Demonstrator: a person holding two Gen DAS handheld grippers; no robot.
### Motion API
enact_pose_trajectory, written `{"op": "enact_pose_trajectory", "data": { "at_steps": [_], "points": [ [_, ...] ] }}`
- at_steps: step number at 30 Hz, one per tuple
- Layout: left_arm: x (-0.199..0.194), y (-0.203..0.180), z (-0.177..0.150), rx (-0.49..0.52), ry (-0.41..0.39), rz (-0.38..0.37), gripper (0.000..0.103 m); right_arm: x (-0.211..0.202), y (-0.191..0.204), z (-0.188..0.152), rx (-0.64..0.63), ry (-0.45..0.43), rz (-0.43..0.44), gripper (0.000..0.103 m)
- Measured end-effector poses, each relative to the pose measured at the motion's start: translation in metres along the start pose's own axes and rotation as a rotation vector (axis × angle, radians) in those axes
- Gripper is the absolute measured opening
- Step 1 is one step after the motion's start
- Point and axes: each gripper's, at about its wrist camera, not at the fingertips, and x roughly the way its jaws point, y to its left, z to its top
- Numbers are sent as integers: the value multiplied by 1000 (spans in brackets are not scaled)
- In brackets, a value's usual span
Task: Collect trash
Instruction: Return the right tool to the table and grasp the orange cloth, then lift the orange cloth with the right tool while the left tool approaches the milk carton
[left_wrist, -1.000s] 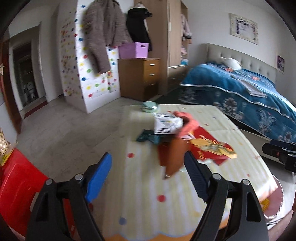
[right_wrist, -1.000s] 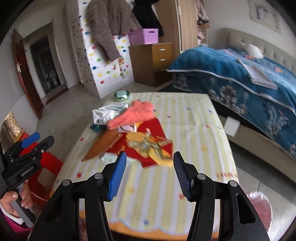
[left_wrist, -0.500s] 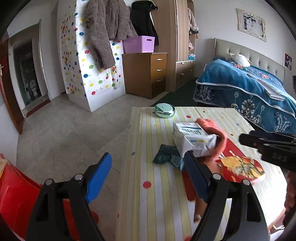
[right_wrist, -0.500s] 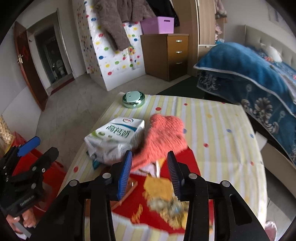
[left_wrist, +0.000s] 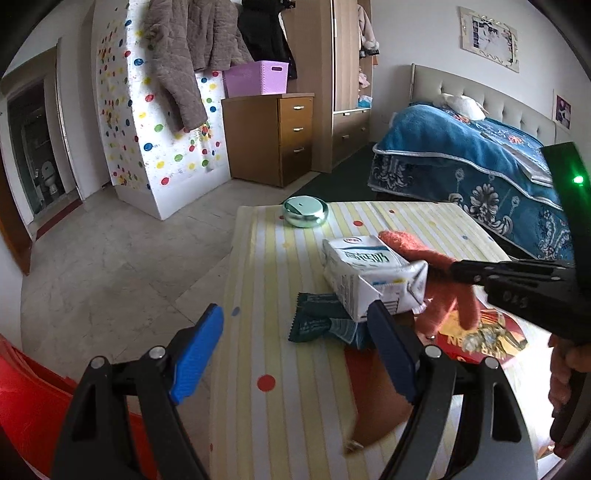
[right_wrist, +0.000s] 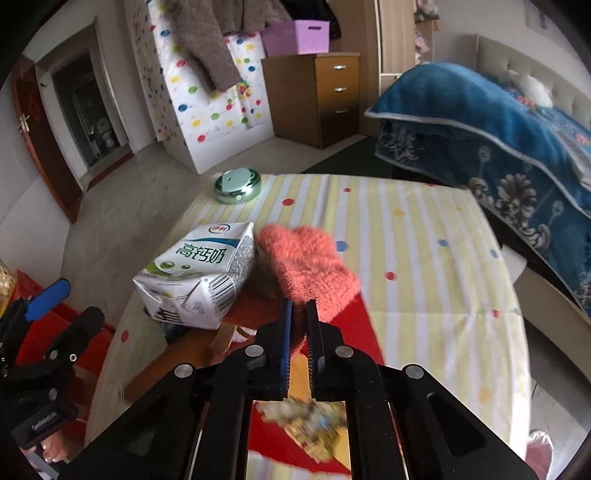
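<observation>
My right gripper (right_wrist: 298, 325) pinches the orange knitted glove (right_wrist: 308, 266); my left gripper (left_wrist: 291, 345) gapes over the worktop (left_wrist: 280, 369), holding nothing.

From the right wrist I see the blue fingers (right_wrist: 286, 332) nearly closed on the glove's near edge, with the white milk carton (right_wrist: 199, 280) lying just beside the glove; only the left wrist shows the dark green wrapper (left_wrist: 317, 321) tucked under the carton's (left_wrist: 369, 273) near end, between my spread left fingers (left_wrist: 195, 354). Both views catch the round green tin (right_wrist: 237, 184) at the far edge. The right tool reaches in level from the right side, a hand (left_wrist: 565, 373) on its grip; the left is angled down at the worktop's left edge, beside a red bin (left_wrist: 22, 410).
</observation>
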Motion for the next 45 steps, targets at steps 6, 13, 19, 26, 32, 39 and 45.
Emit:
{"op": "enact_pose_trajectory", "data": {
  "at_steps": [6, 13, 19, 26, 32, 39, 45],
  "points": [
    [-19, -11, -6, 12, -7, -24, 78, -42, -23, -7, 50, -82, -24, 7],
    [-31, -34, -13, 48, 2, -52, 84, -85, -48, -17, 103, -183, -54, 7],
    [-30, -59, -14, 86, 6, -62, 86, -94, -71, -16, 140, -191, -37, 7],
    [-19, -78, -14, 101, 20, -64, 86, -93, -83, -25, 157, -172, -6, 7],
    [2, -106, -24, 144, 65, -41, 86, -95, -90, -28, 178, -178, -2, 7],
    [14, -114, -38, 168, 108, -8, 85, -128, -105, -26, 213, -293, -16, 7],
    [1, -99, -23, 107, 56, -18, 85, -141, -106, -22, 199, -329, -22, 7]
  ]
}}
